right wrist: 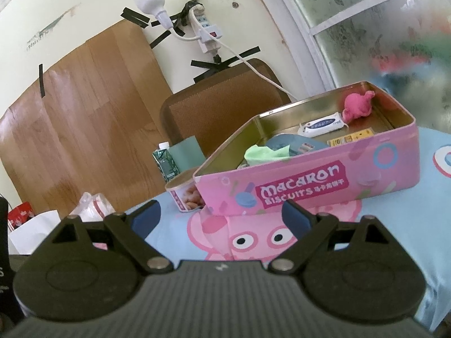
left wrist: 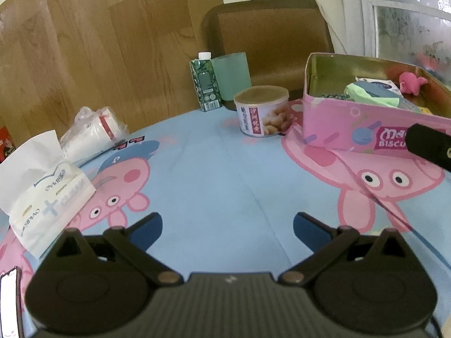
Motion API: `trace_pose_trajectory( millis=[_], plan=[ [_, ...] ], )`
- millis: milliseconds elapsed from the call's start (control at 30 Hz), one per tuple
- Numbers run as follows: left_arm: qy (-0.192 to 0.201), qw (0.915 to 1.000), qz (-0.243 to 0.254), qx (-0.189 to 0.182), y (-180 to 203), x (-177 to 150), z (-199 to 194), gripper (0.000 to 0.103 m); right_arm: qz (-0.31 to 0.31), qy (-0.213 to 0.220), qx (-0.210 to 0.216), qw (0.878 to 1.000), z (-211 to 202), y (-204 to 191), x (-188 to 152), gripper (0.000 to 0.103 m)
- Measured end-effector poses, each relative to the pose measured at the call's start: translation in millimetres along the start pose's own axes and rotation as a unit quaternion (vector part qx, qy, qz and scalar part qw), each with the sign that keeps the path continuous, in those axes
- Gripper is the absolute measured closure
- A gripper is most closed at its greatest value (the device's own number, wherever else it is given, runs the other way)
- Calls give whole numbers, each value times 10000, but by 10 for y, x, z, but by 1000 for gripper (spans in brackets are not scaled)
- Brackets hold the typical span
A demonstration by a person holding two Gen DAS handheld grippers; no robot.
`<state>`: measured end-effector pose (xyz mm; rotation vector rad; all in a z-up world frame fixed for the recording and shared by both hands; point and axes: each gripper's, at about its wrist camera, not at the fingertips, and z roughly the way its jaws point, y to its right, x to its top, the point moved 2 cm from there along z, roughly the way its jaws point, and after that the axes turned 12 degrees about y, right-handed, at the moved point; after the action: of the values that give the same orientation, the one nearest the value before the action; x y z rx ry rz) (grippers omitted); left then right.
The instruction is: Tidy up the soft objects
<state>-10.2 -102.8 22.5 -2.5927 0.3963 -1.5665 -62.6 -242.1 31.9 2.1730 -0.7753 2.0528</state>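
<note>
A pink Macaron Biscuits tin (left wrist: pixel 338 129) (right wrist: pixel 380 169) stands open on the cartoon tablecloth. Inside lie a pink plush toy (left wrist: pixel 411 83) (right wrist: pixel 356 107), a green cloth (left wrist: pixel 372 95) (right wrist: pixel 262 152), a white tissue packet (right wrist: pixel 324 125) and a yellow pack (right wrist: pixel 349 138). My left gripper (left wrist: pixel 227 226) is open and empty, above the cloth, left of the tin. My right gripper (right wrist: pixel 221 219) is open and empty, just in front of the tin. A black part of the right gripper (left wrist: pixel 428 143) shows at the left wrist view's right edge.
A tissue pack (left wrist: pixel 45 191) and a bagged stack of paper cups (left wrist: pixel 90 132) lie at the left. A peanut can (left wrist: pixel 262 111) (right wrist: pixel 186 193), a green carton (left wrist: pixel 204 83) (right wrist: pixel 166 162) and a green cup (left wrist: pixel 232 79) stand behind. A brown chair (left wrist: pixel 270 39) is beyond the table.
</note>
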Motion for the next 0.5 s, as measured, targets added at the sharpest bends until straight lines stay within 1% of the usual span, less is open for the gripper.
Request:
trace_pose_trajectory(
  millis=[500],
  plan=[
    [-151, 9998, 101, -100, 48, -63, 68, 0, 31, -69, -26, 10000, 38, 40, -24, 8]
  ],
)
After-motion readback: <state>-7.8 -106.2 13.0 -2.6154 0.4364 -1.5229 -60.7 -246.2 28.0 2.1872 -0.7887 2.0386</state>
